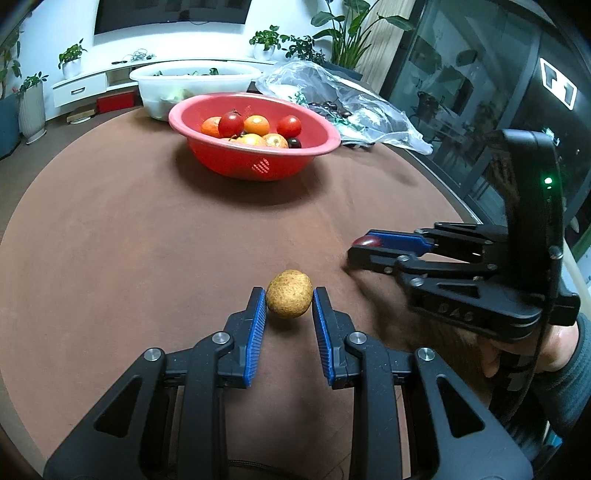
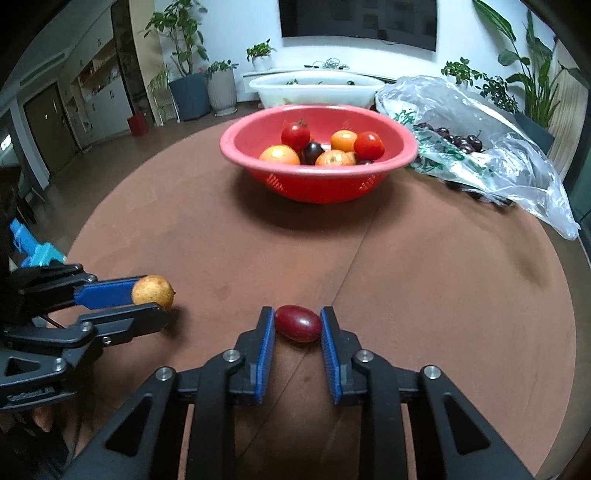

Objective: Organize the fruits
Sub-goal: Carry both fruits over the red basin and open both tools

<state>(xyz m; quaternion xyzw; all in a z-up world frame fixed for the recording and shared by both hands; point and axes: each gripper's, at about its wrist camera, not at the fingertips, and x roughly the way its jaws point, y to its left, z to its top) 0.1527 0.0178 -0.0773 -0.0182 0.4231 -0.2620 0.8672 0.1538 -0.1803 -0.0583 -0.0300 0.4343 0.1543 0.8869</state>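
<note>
Here, the left gripper (image 1: 289, 297) is squeezing a small yellow-brown fruit (image 1: 289, 298) between its blue pads, just above the brown table (image 1: 147, 229) near its near edge. Beside it, the right gripper (image 2: 297, 325) is pinching a red grape tomato (image 2: 298, 324) lying on the table. The red bowl (image 2: 317, 184) of fruits is sitting toward the far edge.

The white tub (image 1: 192, 79) stands partly hidden behind the red colander (image 1: 255, 147), its contents a green blur. Dark cherries (image 2: 458, 142) show only through the clear plastic bag (image 2: 480, 147), some covered by its folds (their count unreadable). In the colander, one dark fruit (image 1: 294, 143) sits mostly hidden behind the tomatoes (image 1: 255, 129). The wall television (image 2: 358, 20) is cut off by the top edge.
</note>
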